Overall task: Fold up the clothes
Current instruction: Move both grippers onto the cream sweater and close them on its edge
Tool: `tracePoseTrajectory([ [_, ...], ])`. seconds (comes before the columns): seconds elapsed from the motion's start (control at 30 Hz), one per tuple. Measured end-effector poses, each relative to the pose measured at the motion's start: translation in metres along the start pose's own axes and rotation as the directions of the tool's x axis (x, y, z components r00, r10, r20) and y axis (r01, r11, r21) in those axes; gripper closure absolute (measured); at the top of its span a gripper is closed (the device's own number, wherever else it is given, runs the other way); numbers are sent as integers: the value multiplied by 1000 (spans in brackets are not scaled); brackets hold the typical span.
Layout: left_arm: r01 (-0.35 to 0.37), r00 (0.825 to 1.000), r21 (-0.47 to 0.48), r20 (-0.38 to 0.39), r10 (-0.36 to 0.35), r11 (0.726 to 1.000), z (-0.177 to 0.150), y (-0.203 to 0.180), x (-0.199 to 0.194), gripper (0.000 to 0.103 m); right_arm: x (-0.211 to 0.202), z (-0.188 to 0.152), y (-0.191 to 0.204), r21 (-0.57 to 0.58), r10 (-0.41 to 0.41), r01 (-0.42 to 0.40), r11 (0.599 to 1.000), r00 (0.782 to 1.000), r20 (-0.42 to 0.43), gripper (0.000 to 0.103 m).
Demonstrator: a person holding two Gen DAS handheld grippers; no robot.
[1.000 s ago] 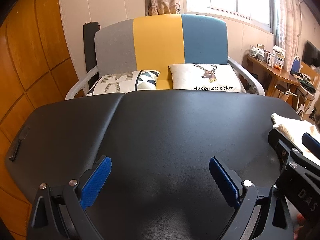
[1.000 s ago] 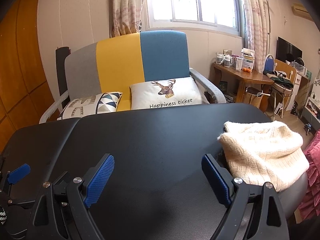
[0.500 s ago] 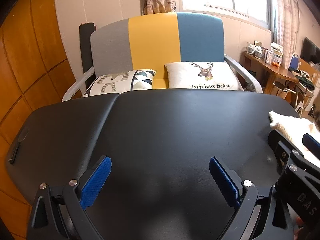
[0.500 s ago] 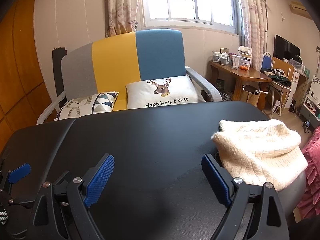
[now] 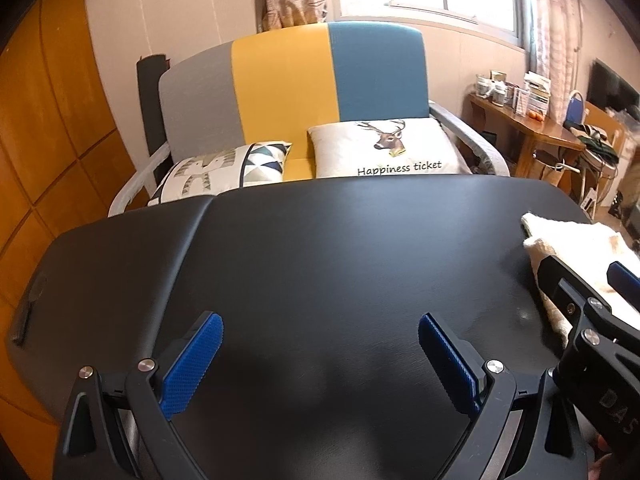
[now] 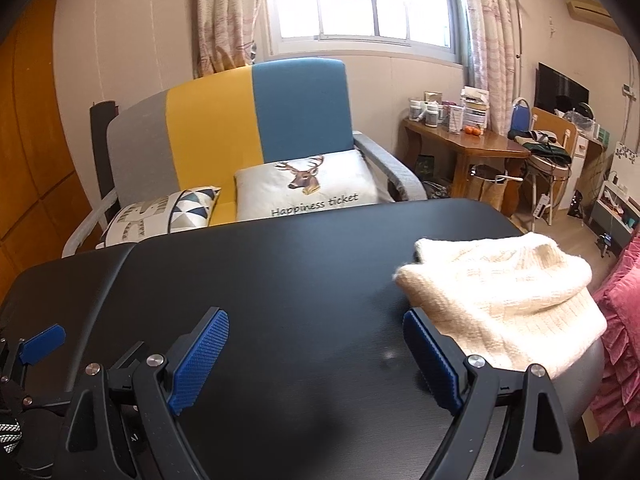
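The sweater [image 6: 504, 300], cream and knitted, lies folded in a thick bundle at the right end of the black table [image 6: 304, 264], its right side hanging a little past the table's edge. In the left wrist view only its left part [image 5: 568, 240] shows, at the far right of the picture, partly behind the other tool.

Going from the left: a wall of orange-brown wooden panels [image 5: 44, 128] runs along the left side of the room. The left gripper [image 5: 320, 356] is over the near part of the table, its blue-padded jaws wide apart with nothing between them, only bare black tabletop [image 5: 320, 256]. Beyond the far edge of the table is a sofa [image 5: 288, 84] with a back in grey, yellow and blue bands; on its seat lie a cushion with a triangle pattern [image 5: 224, 168] and, to the right of it, a white cushion with a deer head and the words "Happiness ticket" [image 5: 388, 148].

The right gripper [image 6: 316, 360] is just beside the left one, also over the near part of the table, jaws spread wide and holding nothing. Its right finger [image 6: 430, 364] is just beside the near left edge of the sweater; whether they touch cannot be told. Further right, a wooden desk [image 6: 464, 144] crowded with jars and papers is against the far wall, and pink ruffled fabric [image 6: 620, 340] shows at the right edge.
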State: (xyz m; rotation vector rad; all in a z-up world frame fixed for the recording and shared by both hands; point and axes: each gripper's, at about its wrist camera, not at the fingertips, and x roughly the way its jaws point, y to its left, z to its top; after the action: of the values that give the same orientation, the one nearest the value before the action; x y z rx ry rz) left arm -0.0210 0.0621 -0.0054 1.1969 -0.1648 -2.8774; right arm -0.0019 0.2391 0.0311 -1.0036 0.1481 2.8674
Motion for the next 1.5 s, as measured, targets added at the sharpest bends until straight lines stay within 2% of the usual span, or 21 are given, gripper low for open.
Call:
tracePoseTrajectory([
  [0.2,43,999,48,9,-43,998,6,-25,3,3,-5,0,-26,39,-22,21,999,1000,21,12],
  [0.33,99,995,89,15,-100,991,14,-53,7,3,-16,1,-61,108,-46,39,993,997,68,12],
  [0.4,129,991,129,24,-133,983,20,-75,10,3,-19,-1,-84,134,-88,78,988,994,72,12],
  [0.53,180,981,235,34,-193,955,32,-127,18,3,-19,-6,-141,233,-145,126,964,987,63,12],
  [0.67,232,965,341,38,-260,911,44,-180,28,3,-20,-13,-195,347,-172,140,927,983,64,12],
  [0.73,267,957,373,7,-290,889,49,-201,39,3,-21,-17,-215,372,-176,140,917,982,63,12],
  [0.8,286,955,370,-35,-295,884,53,-216,53,3,-18,-20,-226,368,-173,138,920,983,63,12],
  [0.93,276,960,361,-70,-270,890,59,-237,77,3,-5,-24,-247,358,-185,156,921,981,49,11],
  [1.1,262,964,369,-134,-229,891,59,-255,108,3,31,-15,-284,346,-188,177,921,982,1,11],
  [1.2,251,967,355,-140,-214,901,57,-258,123,3,55,-13,-310,384,-166,165,908,986,-31,11],
  [1.33,239,968,326,-160,-195,915,55,-262,139,3,94,-15,-328,441,-115,159,883,985,-126,11],
  [1.4,207,976,319,-129,-174,925,54,-258,137,3,110,-17,-328,448,-90,154,881,983,-160,11],
  [1.47,151,989,263,-30,-148,953,57,-241,126,3,119,-20,-323,450,-66,142,882,981,-180,11],
  [1.5,148,988,232,9,-155,961,59,-232,122,3,123,-21,-320,452,-58,137,881,981,-183,11],
])
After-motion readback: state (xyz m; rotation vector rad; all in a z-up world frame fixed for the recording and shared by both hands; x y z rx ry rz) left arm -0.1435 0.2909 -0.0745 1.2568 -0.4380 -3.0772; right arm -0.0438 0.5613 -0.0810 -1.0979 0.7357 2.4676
